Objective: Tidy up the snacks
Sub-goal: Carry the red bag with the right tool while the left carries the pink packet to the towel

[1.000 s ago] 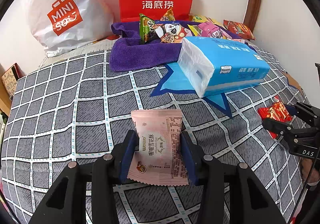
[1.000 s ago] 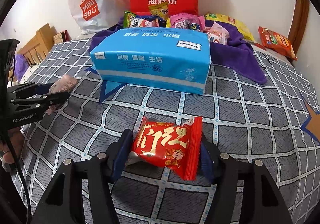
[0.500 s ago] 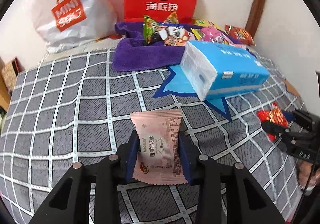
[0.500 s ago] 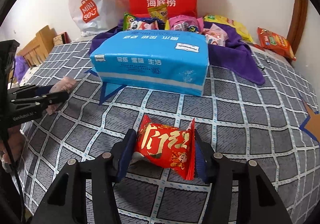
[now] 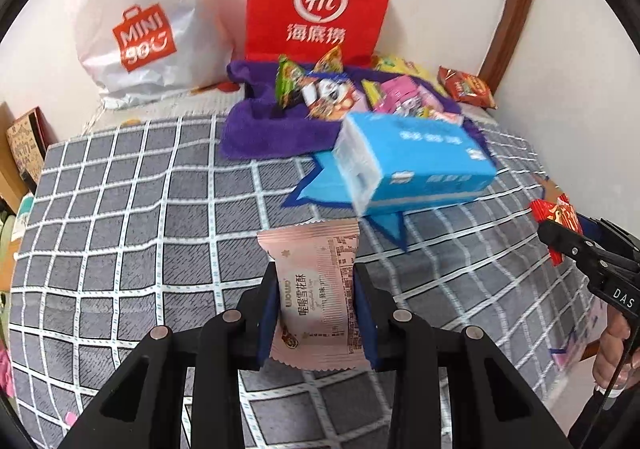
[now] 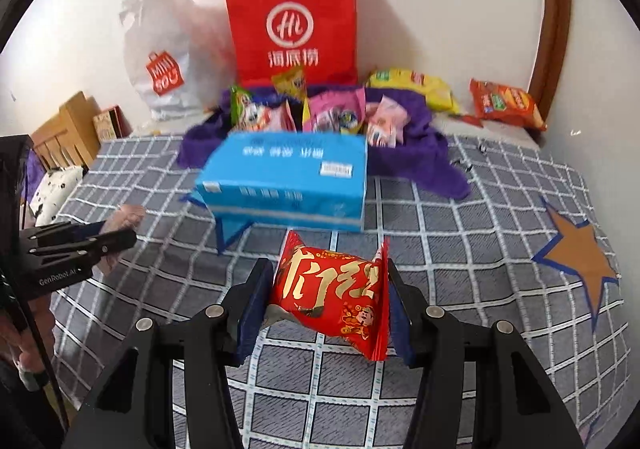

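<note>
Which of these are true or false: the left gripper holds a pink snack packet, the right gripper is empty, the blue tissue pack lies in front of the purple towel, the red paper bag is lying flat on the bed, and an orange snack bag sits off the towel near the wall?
1. The left gripper holds a pink snack packet. True.
2. The right gripper is empty. False: it is shut on a red snack packet.
3. The blue tissue pack lies in front of the purple towel. True.
4. The red paper bag lies flat on the bed. False: it stands upright against the wall.
5. An orange snack bag sits off the towel near the wall. True.
</note>
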